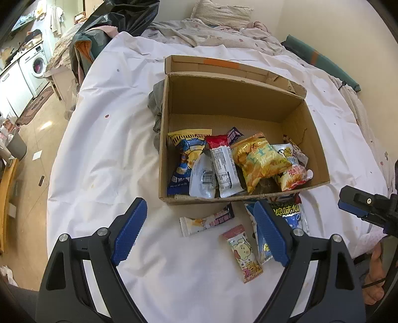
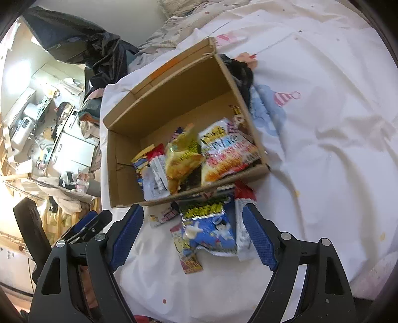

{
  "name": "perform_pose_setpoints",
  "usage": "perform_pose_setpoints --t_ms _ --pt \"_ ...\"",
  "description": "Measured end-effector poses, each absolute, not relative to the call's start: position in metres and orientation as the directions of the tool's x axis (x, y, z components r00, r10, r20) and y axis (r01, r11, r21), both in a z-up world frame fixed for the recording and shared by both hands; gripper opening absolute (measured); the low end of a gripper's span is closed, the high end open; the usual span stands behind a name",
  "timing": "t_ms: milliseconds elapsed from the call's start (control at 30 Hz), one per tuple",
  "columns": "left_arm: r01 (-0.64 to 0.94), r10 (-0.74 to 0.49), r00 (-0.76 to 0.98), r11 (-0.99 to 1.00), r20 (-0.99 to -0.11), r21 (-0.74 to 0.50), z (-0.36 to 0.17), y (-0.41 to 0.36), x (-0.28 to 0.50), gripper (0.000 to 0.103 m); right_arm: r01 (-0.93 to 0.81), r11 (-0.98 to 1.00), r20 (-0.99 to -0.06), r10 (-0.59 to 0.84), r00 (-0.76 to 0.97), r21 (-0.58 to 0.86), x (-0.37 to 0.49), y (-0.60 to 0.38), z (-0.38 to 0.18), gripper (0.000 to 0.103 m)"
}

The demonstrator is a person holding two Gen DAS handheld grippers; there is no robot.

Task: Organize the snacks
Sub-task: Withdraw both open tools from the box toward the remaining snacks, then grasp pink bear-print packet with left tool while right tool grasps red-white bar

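An open cardboard box [image 1: 231, 99] [image 2: 119, 179] sits on the white sheet and holds several snack packets, among them a yellow chip bag [image 1: 261, 161] [image 2: 181, 156]. Outside its near wall lie a white bar [image 1: 206, 221], a pink cartoon packet [image 1: 242, 253] and a blue-green packet [image 1: 291, 216] [image 2: 211, 226]. My left gripper [image 1: 199, 228] is open and empty above the loose packets. My right gripper [image 2: 192, 233] is open and empty over the blue-green packet; it also shows at the right edge of the left wrist view [image 1: 368, 206].
The white sheet [image 1: 104, 149] covers a bed with a grey quilt and a pillow [image 1: 221, 12] behind the box. A black plastic bag [image 1: 129, 15] lies at the far left. A grey cloth [image 1: 155, 104] sits by the box's left wall. A washing machine [image 1: 37, 64] stands beyond the bed.
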State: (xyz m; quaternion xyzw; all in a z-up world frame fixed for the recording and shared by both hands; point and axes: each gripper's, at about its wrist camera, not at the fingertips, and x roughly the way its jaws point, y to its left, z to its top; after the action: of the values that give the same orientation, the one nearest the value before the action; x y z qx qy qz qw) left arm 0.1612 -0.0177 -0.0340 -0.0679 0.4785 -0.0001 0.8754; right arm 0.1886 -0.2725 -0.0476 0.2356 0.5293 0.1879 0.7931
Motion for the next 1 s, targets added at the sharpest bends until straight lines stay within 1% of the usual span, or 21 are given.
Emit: perform_pose_setpoints --t_ms 267,400,533,567,633,667,700,767,867,900,933,967,1000 --pt "-0.100 -0.081 0.511 0.983 -0.856 -0.153 -0.045 -0.013 0.158 0.086 0.046 0.826 -0.779 0.510 0.366 0.562 0.178 -0.291 -0.063 0.084" --pt "-0.127 -0.105 0.474 0.974 -0.874 -0.186 -0.058 -0.010 0.157 0.086 0.059 0.830 -0.790 0.503 0.351 0.554 0.176 -0.296 -0.070 0.084" --pt "-0.124 -0.158 0.371 0.968 -0.915 -0.217 -0.089 -0.022 0.156 0.084 0.081 0.828 -0.796 0.500 0.341 0.554 0.177 -0.298 -0.074 0.084" --pt "-0.132 -0.163 0.347 0.967 -0.924 -0.220 -0.098 -0.028 0.156 0.080 0.085 0.827 -0.797 0.500 0.339 0.556 0.177 -0.297 -0.075 0.084" --pt "-0.121 -0.167 0.301 0.970 -0.939 -0.211 -0.116 -0.043 0.153 0.069 0.084 0.827 -0.797 0.502 0.336 0.556 0.179 -0.295 -0.076 0.084" --pt "-0.108 -0.165 0.288 0.973 -0.943 -0.203 -0.121 -0.050 0.151 0.059 0.081 0.828 -0.797 0.501 0.336 0.555 0.180 -0.294 -0.076 0.084" --pt "-0.081 -0.159 0.262 0.979 -0.952 -0.186 -0.130 -0.062 0.148 0.055 0.077 0.831 -0.800 0.498 0.336 0.550 0.180 -0.293 -0.076 0.084" --pt "-0.069 -0.151 0.239 0.983 -0.959 -0.172 -0.141 -0.073 0.145 0.052 0.072 0.838 -0.803 0.489 0.341 0.541 0.180 -0.293 -0.076 0.084" --pt "-0.081 -0.144 0.223 0.983 -0.964 -0.165 -0.152 -0.079 0.147 0.051 0.077 0.835 -0.801 0.491 0.343 0.545 0.181 -0.295 -0.076 0.084" --pt "-0.079 -0.147 0.222 0.983 -0.964 -0.168 -0.154 -0.079 0.147 0.048 0.080 0.835 -0.801 0.489 0.344 0.544 0.181 -0.296 -0.076 0.084" --pt "-0.067 -0.145 0.225 0.984 -0.963 -0.164 -0.154 -0.081 0.148 0.043 0.083 0.835 -0.802 0.488 0.344 0.543 0.182 -0.297 -0.076 0.084" --pt "-0.050 -0.141 0.224 0.986 -0.964 -0.156 -0.154 -0.083 0.148 0.023 0.089 0.838 -0.806 0.481 0.344 0.538 0.182 -0.298 -0.077 0.084" --pt "-0.032 -0.139 0.217 0.988 -0.966 -0.150 -0.152 -0.084 0.147 0.016 0.096 0.842 -0.812 0.472 0.342 0.530 0.183 -0.299 -0.078 0.084"
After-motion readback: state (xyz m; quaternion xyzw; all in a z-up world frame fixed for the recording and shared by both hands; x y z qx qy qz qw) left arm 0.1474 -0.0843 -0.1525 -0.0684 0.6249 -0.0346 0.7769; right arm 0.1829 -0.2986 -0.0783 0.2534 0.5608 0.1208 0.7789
